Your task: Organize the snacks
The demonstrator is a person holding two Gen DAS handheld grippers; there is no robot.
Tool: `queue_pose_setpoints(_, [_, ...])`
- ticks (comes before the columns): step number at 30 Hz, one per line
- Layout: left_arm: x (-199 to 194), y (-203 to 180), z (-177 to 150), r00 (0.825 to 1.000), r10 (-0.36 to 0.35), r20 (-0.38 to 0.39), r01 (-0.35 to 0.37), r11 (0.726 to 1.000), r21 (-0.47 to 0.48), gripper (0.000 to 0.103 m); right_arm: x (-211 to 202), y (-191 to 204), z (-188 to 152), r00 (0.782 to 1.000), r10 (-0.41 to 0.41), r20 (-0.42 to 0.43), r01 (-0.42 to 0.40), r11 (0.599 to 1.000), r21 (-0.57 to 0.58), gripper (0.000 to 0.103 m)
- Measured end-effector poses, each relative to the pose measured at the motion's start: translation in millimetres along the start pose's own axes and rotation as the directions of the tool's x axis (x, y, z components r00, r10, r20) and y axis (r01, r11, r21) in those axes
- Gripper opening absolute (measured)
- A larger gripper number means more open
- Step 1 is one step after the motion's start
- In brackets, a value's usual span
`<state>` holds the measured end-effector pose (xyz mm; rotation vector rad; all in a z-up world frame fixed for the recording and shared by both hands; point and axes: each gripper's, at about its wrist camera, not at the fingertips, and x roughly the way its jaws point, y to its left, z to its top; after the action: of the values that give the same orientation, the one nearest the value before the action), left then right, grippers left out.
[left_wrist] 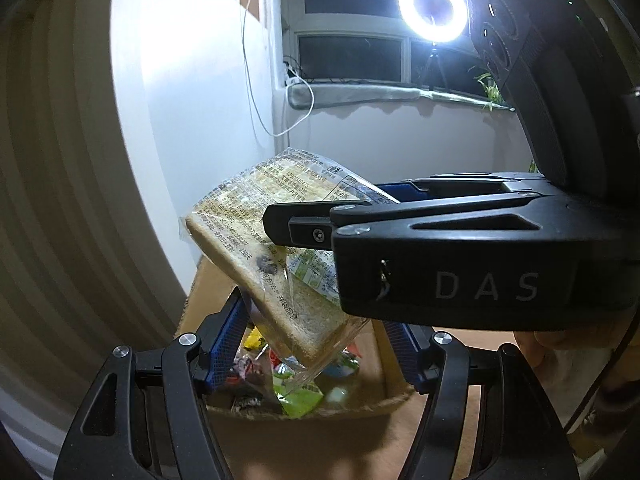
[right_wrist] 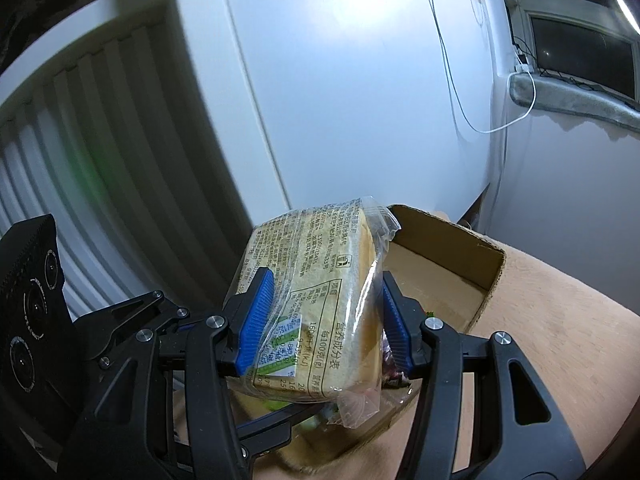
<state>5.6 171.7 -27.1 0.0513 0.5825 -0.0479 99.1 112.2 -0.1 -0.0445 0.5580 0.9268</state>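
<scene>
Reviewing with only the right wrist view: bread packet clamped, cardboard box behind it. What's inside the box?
Observer: Several colourful snack packets, with a green packet nearest the front rim of the cardboard box.
Operator: Is the left gripper holding anything?
Observer: No, the left gripper is open and empty, aimed at the box under the bread packet.
Operator: Where does the glare come from?
Observer: A ring light on a tripod by the window.

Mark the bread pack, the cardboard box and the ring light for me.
bread pack (right_wrist: 320, 304): right wrist view, printed face of the wrapper.
cardboard box (right_wrist: 490, 268): right wrist view, far corner wall.
ring light (left_wrist: 432, 10): left wrist view, glowing ring's left edge.
</scene>
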Motion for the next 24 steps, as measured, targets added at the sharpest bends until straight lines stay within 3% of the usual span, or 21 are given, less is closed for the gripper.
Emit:
queue_pose_setpoints(2, [11, 4, 0, 1.0, -0.019, -0.007, 0.019, 1.0, -0.01, 0.067, 13, -7, 0, 1.0, -0.026, -0.01, 0.026, 1.0, 0.003, 0.056])
queue_pose_setpoints(3, [20, 7, -1, 0.999, -0.034, -0.018, 0.033, 0.999, -0.015, 0.069, 21, -12, 0, 0.998, -0.053, -0.022, 0.053, 0.999, -0.001, 0.067])
queue_pose_setpoints(4, [36, 10, 0, 0.998, -0.026, -0.056, 0.026, 1.0, -0.013, 0.079, 33, -19, -3, 0.992, -0.111, -0.067, 0.112, 0.994, 0.003, 0.073])
queue_pose_setpoints(6, [53, 14, -8, 0.99, 0.053, -0.134, -0.051, 0.999, 0.013, 0.081, 28, -26, -9, 0.991, -0.124, -0.05, 0.125, 0.992, 0.026, 0.075])
queue_pose_setpoints(7, [51, 16, -11, 0.988, 0.068, -0.136, -0.067, 0.998, 0.01, 0.082, 20, -27, -13, 0.993, -0.113, -0.024, 0.114, 0.993, 0.035, 0.077])
queue_pose_setpoints(10, [29, 30, -22, 0.993, 0.069, -0.097, -0.075, 0.996, -0.055, 0.098, -10, -26, -27, 0.986, -0.159, 0.059, 0.157, 0.987, 0.043, 0.087])
queue_pose_setpoints(12, [16, 40, -25, 0.995, 0.069, -0.066, -0.075, 0.992, -0.099, 0.102, -26, -24, -35, 0.977, -0.19, 0.091, 0.187, 0.981, 0.042, 0.102])
queue_pose_setpoints(20, [-9, 60, -25, 0.992, 0.128, 0.0, -0.125, 0.969, -0.214, 0.102, -75, -24, -63, 0.933, -0.339, 0.122, 0.33, 0.94, 0.087, 0.103])
queue_pose_setpoints(24, [-17, 48, -18, 0.994, 0.103, 0.048, -0.088, 0.963, -0.254, 0.102, -91, -27, -76, 0.912, -0.395, 0.106, 0.384, 0.916, 0.113, 0.103])
